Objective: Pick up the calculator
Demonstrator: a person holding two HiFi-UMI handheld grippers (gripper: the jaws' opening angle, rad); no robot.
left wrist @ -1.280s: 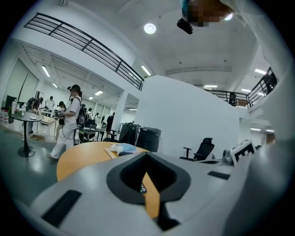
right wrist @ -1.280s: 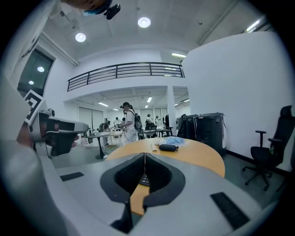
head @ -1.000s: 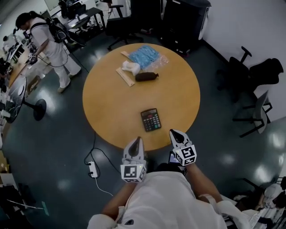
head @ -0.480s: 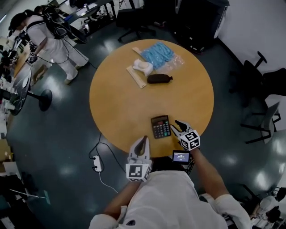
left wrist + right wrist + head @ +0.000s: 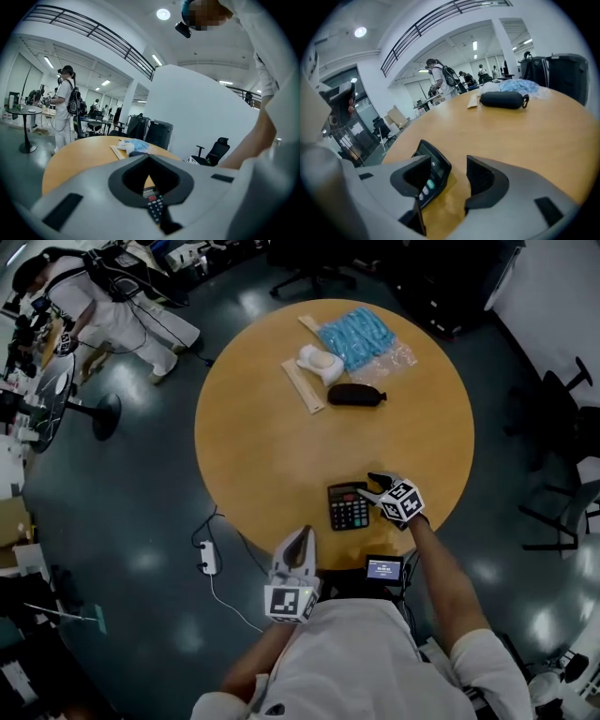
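**Right claw open around the calculator's edge, left claw shut and empty**

Head view: the calculator (image 5: 349, 506) lies flat on the round table (image 5: 253, 446), close to the rim at about 6 o'clock. The right gripper (image 5: 372, 487) is at the calculator's 2 o'clock corner, its tips over the display end. The left gripper (image 5: 299, 538) hangs off the table below the 6 o'clock rim, apart from the calculator. Toward 12 o'clock on the table lie a black pouch (image 5: 356, 395), a blue bag (image 5: 356, 334), a white lump (image 5: 319, 360) and a wooden strip (image 5: 303, 388). A person (image 5: 122, 301) stands on the floor at the view's 10 o'clock.

Left gripper view: the jaws are together with nothing gripped. The calculator (image 5: 152, 199) shows through the hole behind their tips, with the table (image 5: 75, 157) beyond.

Right gripper view: the jaws stand wide apart. The calculator (image 5: 432, 171) sits between them, up against the 9 o'clock jaw, while the 3 o'clock jaw is clear of it. The pouch (image 5: 504, 99) and blue bag (image 5: 520, 86) lie far off at 1 o'clock.
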